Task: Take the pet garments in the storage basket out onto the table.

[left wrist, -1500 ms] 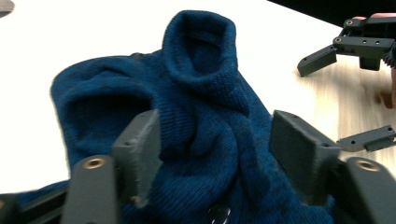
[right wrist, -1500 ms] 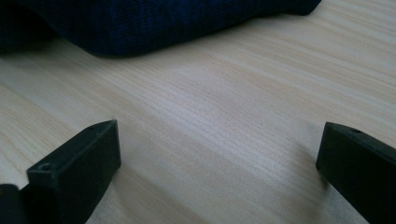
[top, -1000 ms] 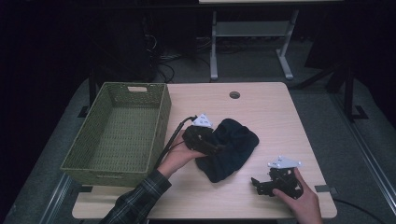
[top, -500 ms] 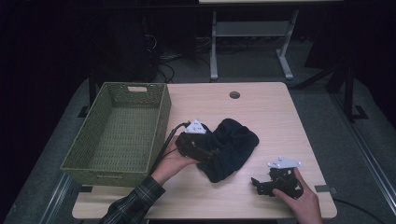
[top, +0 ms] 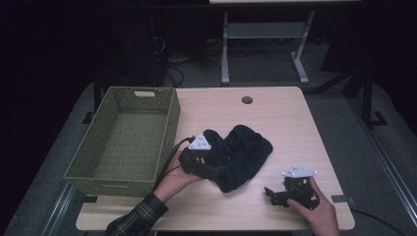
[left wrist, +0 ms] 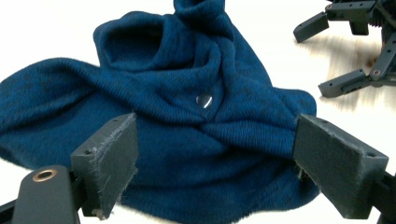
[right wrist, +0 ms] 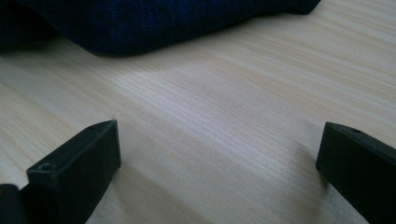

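The crumpled dark-blue knitted garment [left wrist: 187,121] lies on the pale wooden surface [top: 275,118] beside the empty green woven basket [top: 123,142], not yet grasped: left gripper [left wrist: 215,158] fingers straddle it wide, right gripper [top: 275,194] waits wide apart nearby

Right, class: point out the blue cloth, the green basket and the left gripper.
blue cloth [left wrist: 187,116]: left gripper view, its creased middle.
green basket [top: 78,164]: high view, its left rim.
left gripper [left wrist: 212,163]: left gripper view, midway between its open jaws.
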Tool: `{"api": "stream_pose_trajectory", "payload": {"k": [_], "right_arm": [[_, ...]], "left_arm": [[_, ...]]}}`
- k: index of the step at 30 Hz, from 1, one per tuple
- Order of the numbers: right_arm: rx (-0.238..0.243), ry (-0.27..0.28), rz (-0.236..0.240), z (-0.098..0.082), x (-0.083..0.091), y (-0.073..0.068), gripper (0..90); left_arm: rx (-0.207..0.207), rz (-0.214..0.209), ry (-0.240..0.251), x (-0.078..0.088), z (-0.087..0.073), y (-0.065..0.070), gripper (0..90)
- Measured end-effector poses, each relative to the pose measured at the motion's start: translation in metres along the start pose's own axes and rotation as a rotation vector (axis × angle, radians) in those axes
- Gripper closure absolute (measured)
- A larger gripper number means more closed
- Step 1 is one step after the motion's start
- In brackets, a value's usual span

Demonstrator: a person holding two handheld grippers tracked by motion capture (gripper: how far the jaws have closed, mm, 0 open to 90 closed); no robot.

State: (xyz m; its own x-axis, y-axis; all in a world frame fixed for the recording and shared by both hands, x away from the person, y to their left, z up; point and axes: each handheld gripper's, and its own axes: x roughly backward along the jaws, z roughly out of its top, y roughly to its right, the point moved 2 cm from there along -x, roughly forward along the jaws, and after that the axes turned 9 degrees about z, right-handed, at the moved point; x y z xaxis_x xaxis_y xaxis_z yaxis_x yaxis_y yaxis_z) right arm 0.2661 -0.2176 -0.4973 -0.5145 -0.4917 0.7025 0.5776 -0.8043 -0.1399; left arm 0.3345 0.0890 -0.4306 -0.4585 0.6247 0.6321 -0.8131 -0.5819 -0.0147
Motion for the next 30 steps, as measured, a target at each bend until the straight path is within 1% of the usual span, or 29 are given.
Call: {"api": "stream_pose_trajectory", "payload": {"k": [4, 5, 7, 8, 10, 13, 14, 16, 17, 18, 21, 24, 26, 27, 30], "right_arm": [[0.000, 0.000, 0.000, 0.000, 0.000, 0.000, 0.0], [0.000, 0.000, 0.000, 0.000, 0.000, 0.000, 0.0], [-0.001, 0.000, 0.000, 0.000, 0.000, 0.000, 0.0], [-0.001, 0.000, 0.000, 0.000, 0.000, 0.000, 0.0], [-0.001, 0.000, 0.000, 0.000, 0.000, 0.000, 0.0], [-0.001, 0.000, 0.000, 0.000, 0.000, 0.000, 0.0], [0.000, 0.000, 0.000, 0.000, 0.000, 0.000, 0.0], [0.000, 0.000, 0.000, 0.000, 0.000, 0.000, 0.0], [0.000, 0.000, 0.000, 0.000, 0.000, 0.000, 0.0], [0.000, 0.000, 0.000, 0.000, 0.000, 0.000, 0.0], [0.001, 0.000, 0.000, 0.000, 0.000, 0.000, 0.0], [0.001, -0.001, 0.000, 0.000, 0.000, 0.000, 0.0], [0.001, 0.000, 0.000, 0.000, 0.000, 0.000, 0.0], [0.001, -0.001, 0.000, 0.000, 0.000, 0.000, 0.0], [0.001, 0.000, 0.000, 0.000, 0.000, 0.000, 0.0]], "left_arm": [[0.006, 0.002, -0.012, 0.001, -0.007, 0.003, 14.1], [0.001, 0.006, -0.019, 0.002, -0.008, 0.003, 14.1], [0.009, 0.015, -0.016, 0.002, -0.011, 0.005, 14.1], [0.002, 0.018, -0.022, 0.002, -0.013, 0.005, 14.1], [0.009, 0.020, -0.025, 0.002, -0.016, 0.007, 14.1], [0.000, 0.023, -0.037, 0.001, -0.021, 0.009, 14.1], [0.006, 0.026, -0.036, 0.001, -0.023, 0.010, 14.0], [-0.007, 0.028, -0.052, 0.001, -0.027, 0.011, 14.1], [-0.006, 0.028, -0.058, 0.001, -0.028, 0.011, 13.9], [0.004, 0.027, -0.060, 0.000, -0.030, 0.012, 13.9], [0.013, 0.022, -0.080, -0.002, -0.035, 0.014, 13.9], [0.002, 0.022, -0.113, -0.003, -0.041, 0.016, 13.8], [0.011, 0.029, -0.123, -0.004, -0.045, 0.016, 13.9], [0.008, 0.030, -0.134, -0.003, -0.047, 0.015, 13.9], [0.016, 0.034, -0.142, -0.003, -0.050, 0.015, 13.8]]}}
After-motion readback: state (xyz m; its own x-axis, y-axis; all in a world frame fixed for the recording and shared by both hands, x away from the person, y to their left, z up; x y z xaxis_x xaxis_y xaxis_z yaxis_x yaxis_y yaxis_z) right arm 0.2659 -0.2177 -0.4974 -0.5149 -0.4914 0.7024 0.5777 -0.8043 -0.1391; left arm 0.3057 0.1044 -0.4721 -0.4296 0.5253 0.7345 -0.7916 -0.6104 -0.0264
